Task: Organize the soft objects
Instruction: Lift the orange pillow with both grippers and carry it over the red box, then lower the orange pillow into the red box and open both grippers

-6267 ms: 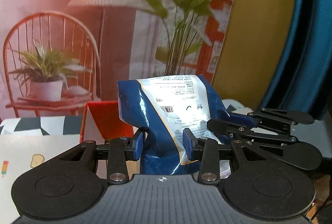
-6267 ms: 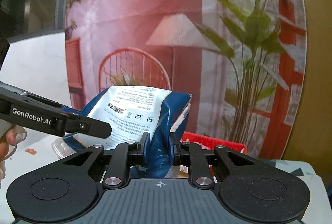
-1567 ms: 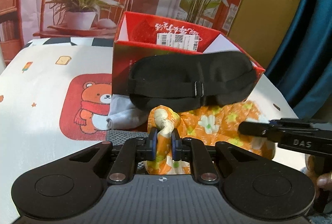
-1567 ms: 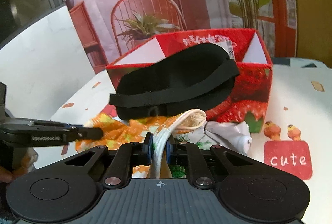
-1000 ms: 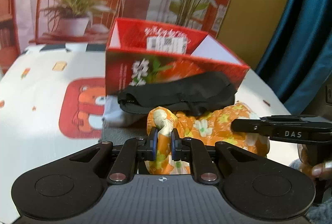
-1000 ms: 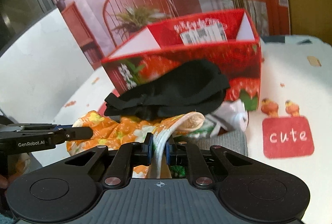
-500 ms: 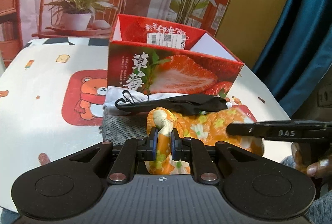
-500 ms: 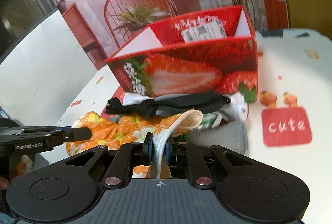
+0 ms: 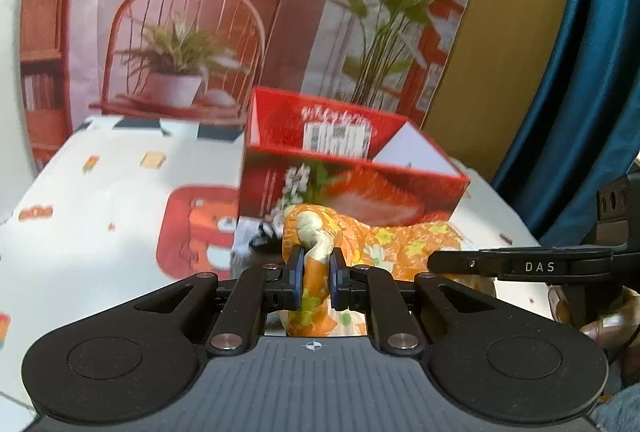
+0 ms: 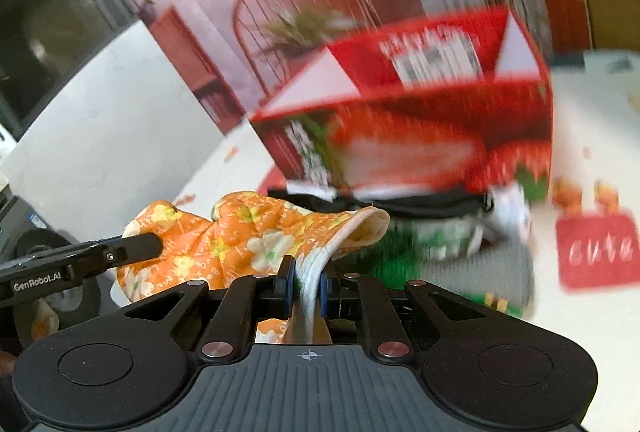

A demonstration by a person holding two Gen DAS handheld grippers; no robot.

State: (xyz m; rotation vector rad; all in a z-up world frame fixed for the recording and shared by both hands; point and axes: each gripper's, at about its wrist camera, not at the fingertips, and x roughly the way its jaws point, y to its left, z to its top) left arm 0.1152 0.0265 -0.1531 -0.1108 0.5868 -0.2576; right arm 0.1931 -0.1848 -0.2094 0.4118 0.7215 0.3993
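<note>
Left gripper: pinches a bunched end of the orange mitt.
Right gripper: pinches its cuff, sharing the load.
Red box: open-topped, likely destination.

Right claw pinching orange floral cloth

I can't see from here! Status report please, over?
Both grippers, left gripper and right gripper, shut on orange flowered cloth. Red box ahead, open. Black eye mask lying between.
</note>
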